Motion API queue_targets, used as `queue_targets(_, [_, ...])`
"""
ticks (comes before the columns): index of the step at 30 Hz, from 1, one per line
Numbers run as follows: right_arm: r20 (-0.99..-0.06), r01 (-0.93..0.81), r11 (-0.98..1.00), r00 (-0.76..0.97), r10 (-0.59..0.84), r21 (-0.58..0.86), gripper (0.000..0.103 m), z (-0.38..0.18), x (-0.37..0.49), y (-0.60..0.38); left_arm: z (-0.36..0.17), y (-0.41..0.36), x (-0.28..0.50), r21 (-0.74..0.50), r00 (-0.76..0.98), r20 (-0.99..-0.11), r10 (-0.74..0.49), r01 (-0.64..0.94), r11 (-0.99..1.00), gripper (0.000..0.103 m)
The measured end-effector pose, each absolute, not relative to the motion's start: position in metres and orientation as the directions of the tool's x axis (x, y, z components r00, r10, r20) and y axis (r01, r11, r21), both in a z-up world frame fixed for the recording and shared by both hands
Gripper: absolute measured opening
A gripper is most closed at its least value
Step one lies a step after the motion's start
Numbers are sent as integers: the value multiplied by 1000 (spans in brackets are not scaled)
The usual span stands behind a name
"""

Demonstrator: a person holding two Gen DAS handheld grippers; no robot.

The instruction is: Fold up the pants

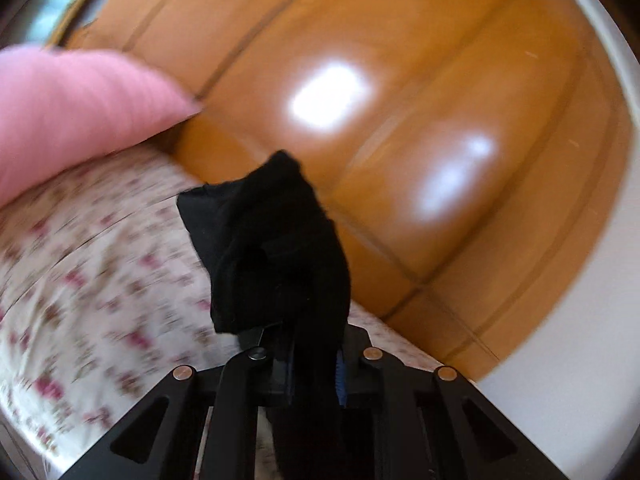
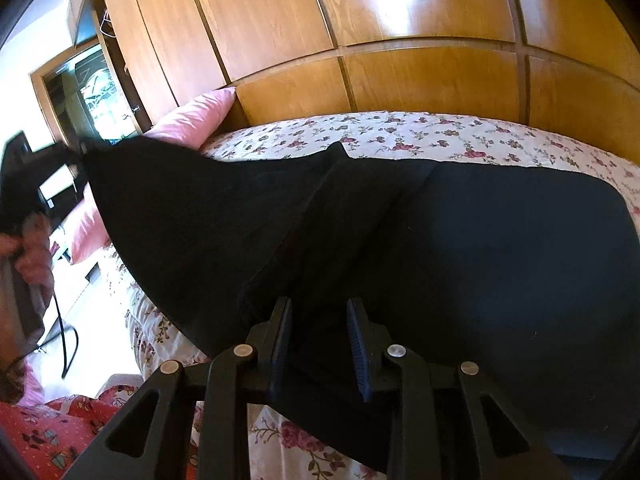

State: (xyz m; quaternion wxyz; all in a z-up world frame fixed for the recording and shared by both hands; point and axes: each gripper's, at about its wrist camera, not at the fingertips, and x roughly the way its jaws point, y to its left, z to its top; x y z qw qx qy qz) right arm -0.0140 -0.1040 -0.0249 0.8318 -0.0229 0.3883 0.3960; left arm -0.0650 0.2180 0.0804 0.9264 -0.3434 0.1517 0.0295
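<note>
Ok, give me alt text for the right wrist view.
Black pants lie on a floral bedspread, one end lifted at far left by the left gripper. The right gripper grips the near edge; wooden wardrobe behind.

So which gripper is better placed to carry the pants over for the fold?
Left. The left gripper is shut on a corner of the black pants and has it raised off the floral bedspread. The right gripper straddles the near edge, its pads apart.

Left claw tips buried under bunched black pants. Floral bedspread and pink pillow smeared by motion blur. In the right wrist view, pants cut off at lower right edge.
</note>
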Motion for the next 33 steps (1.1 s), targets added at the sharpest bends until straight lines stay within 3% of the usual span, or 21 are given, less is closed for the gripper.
queue_targets(3, [-645, -646, 685, 371, 668, 338, 34, -20, -9, -114, 104, 191, -49, -568, 955, -271, -124, -55, 821, 14])
queue_targets(6, [-601, -586, 692, 392, 697, 421, 48, -11, -3, -137, 119, 161, -36, -523, 946, -257, -198, 36, 852, 14])
queue_targets(12, [-616, -512, 788, 511, 599, 342, 49, 3, -1, -183, 134, 102, -7, -455, 898, -257, -357, 214, 864, 14])
queue_targets(15, [-639, -438, 843, 560, 527, 311, 49, 2, 4, -210, 132, 68, 9, -410, 862, -289, -416, 281, 868, 14])
queue_targets(22, [-598, -272, 838, 599, 532, 473, 49, 1, 17, -274, 103, 3, 36, -392, 752, -366, -547, 408, 824, 14])
queue_targets(33, [-574, -120, 795, 628, 525, 595, 49, -7, 26, -322, 28, -82, 67, -315, 574, -575, -583, 502, 806, 14])
